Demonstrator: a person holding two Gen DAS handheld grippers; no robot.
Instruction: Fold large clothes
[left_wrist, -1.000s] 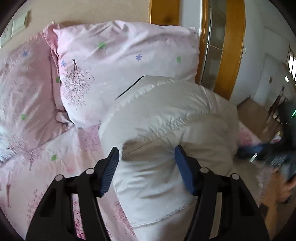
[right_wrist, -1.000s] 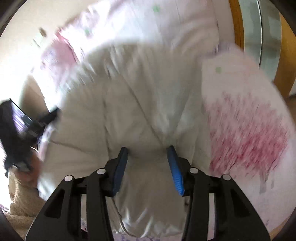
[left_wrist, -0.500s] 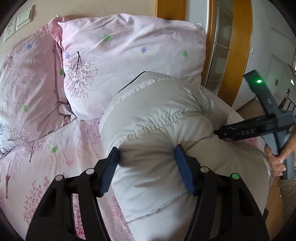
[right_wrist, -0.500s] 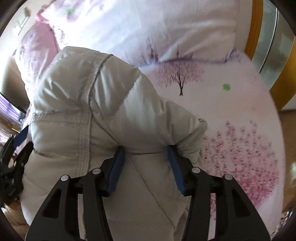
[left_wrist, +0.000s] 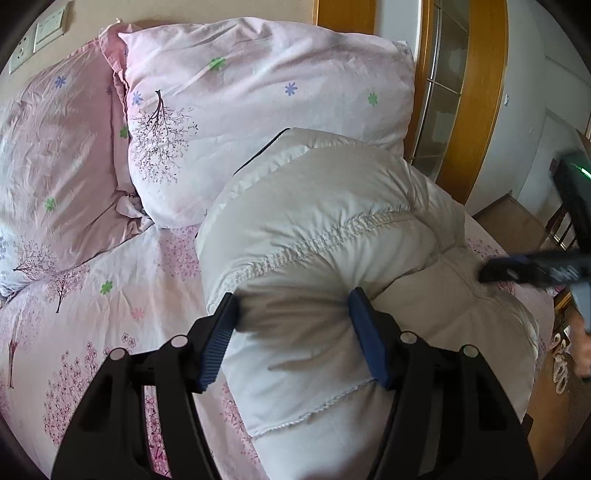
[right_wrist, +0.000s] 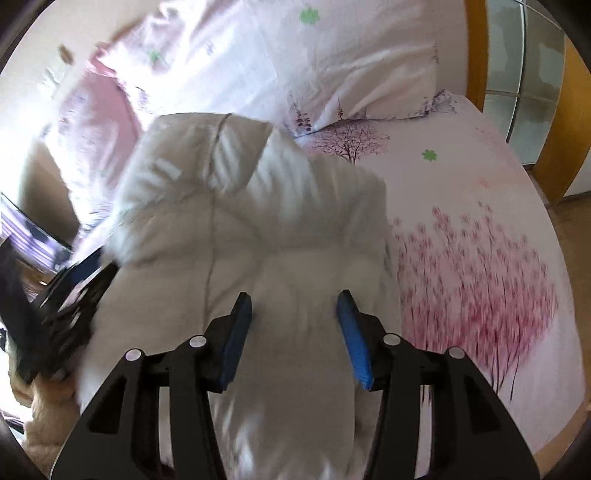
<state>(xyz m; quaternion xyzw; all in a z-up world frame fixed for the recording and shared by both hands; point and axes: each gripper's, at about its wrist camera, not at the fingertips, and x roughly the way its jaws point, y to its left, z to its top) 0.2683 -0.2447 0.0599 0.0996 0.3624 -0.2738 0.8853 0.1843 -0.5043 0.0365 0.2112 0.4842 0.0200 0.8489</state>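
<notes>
Fingers of the left gripper (left_wrist: 293, 325) clench the puffy white padded jacket (left_wrist: 332, 236) bunched between them on the pink floral bed (left_wrist: 92, 295), so slippery filling could squirt free.

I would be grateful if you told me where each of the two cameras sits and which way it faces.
Left wrist: on the left gripper, looking down and forward along its fingers at the white padded jacket it grips, with the pillows behind; the right gripper shows at the right edge.
Right wrist: on the right gripper, looking down over the same jacket and the floral bedsheet; the left gripper and a fleecy sleeve show at the left.
Shared: jacket, pillows, bedsheet, each other's gripper.
</notes>
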